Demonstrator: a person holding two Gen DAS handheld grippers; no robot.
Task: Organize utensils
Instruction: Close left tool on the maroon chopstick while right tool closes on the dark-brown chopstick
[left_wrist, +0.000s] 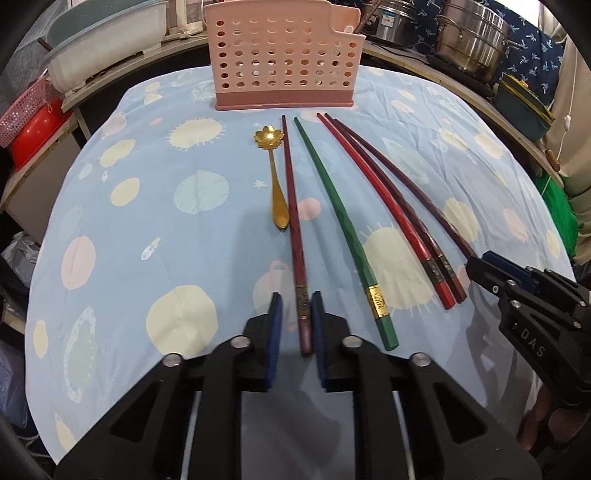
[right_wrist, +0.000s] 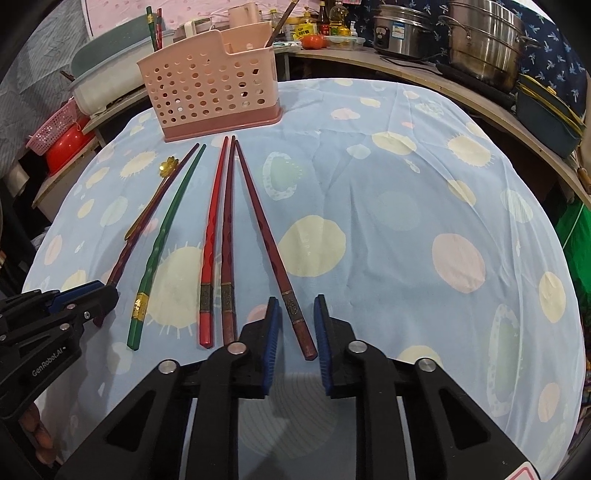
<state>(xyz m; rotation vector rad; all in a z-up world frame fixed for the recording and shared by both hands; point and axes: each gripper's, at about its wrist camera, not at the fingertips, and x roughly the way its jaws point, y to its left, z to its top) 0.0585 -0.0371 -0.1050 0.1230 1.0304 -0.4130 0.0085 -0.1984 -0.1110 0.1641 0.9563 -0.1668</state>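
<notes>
A pink perforated utensil holder (left_wrist: 282, 59) (right_wrist: 214, 92) stands at the far end of the blue cloth. In front of it lie a gold flower spoon (left_wrist: 275, 177) (right_wrist: 168, 166) and several chopsticks. My left gripper (left_wrist: 296, 314) is open, its pads on either side of the thick end of a maroon chopstick (left_wrist: 293, 221). My right gripper (right_wrist: 297, 317) is open around the thick end of another maroon chopstick (right_wrist: 266, 236); it also shows in the left wrist view (left_wrist: 491, 273). A green chopstick (left_wrist: 343, 229) (right_wrist: 162, 240), a red one (right_wrist: 210, 240) and a dark one (right_wrist: 227, 236) lie between.
The table has a blue patterned cloth (left_wrist: 147, 221) (right_wrist: 406, 221). Behind it are steel pots (left_wrist: 469, 33) (right_wrist: 487, 40), a teal box (right_wrist: 546, 110), a white basin (left_wrist: 107, 37) and a red bowl in a pink basket (left_wrist: 33, 125). The left gripper (right_wrist: 55, 314) shows at the left edge.
</notes>
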